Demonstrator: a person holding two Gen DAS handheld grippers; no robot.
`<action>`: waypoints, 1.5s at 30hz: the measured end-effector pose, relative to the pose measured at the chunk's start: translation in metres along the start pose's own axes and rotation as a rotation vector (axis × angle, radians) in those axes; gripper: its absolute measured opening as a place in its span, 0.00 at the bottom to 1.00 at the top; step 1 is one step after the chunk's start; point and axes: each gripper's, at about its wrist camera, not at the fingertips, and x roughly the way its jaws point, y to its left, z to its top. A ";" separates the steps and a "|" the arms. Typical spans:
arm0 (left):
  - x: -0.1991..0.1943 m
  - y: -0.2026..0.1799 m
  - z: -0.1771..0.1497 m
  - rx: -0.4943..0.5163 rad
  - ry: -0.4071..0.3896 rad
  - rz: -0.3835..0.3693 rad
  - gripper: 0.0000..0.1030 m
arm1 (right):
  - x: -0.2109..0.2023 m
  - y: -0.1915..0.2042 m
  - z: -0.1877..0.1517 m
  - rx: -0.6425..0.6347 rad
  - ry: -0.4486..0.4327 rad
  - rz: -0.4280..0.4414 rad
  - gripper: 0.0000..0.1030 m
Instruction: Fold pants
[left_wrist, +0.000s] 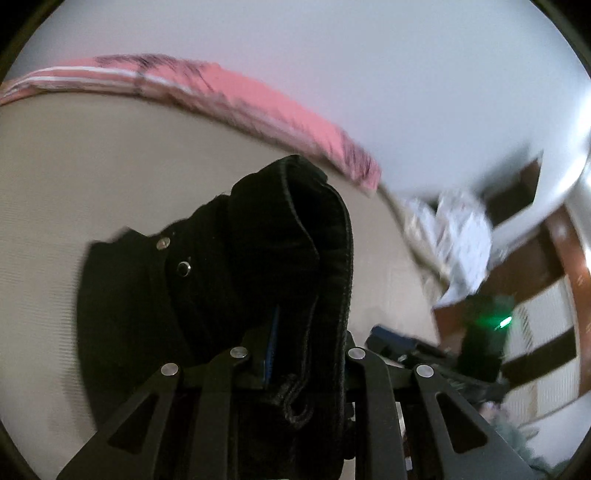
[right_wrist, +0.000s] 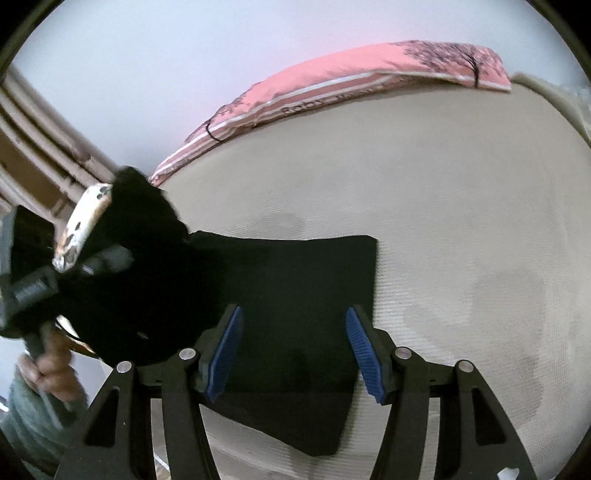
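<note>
The black pants (right_wrist: 295, 295) lie partly flat on a beige mattress (right_wrist: 461, 203). My left gripper (left_wrist: 306, 354) is shut on the pants' waistband (left_wrist: 295, 240), which bunches up between its fingers, lifted off the bed; two metal snaps (left_wrist: 183, 268) show. In the right wrist view the left gripper (right_wrist: 33, 288) and the person's hand (right_wrist: 55, 369) hold that lifted end at the far left. My right gripper (right_wrist: 295, 347) is open, its blue pads (right_wrist: 225, 354) spread just above the flat folded part of the pants.
A pink printed pillow (right_wrist: 369, 77) lies along the mattress's far edge against a white wall. In the left wrist view, white patterned cloth (left_wrist: 458, 243) and a brown wooden frame (left_wrist: 569, 251) are at right.
</note>
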 end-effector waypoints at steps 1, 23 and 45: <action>0.016 -0.010 -0.004 0.028 0.023 0.028 0.19 | -0.001 -0.006 0.001 0.008 -0.003 0.005 0.54; 0.029 -0.068 -0.049 0.374 -0.016 0.222 0.76 | 0.042 -0.042 0.011 0.116 0.131 0.276 0.56; -0.025 0.117 -0.048 -0.104 -0.059 0.502 0.76 | 0.115 -0.045 0.036 0.066 0.237 0.499 0.31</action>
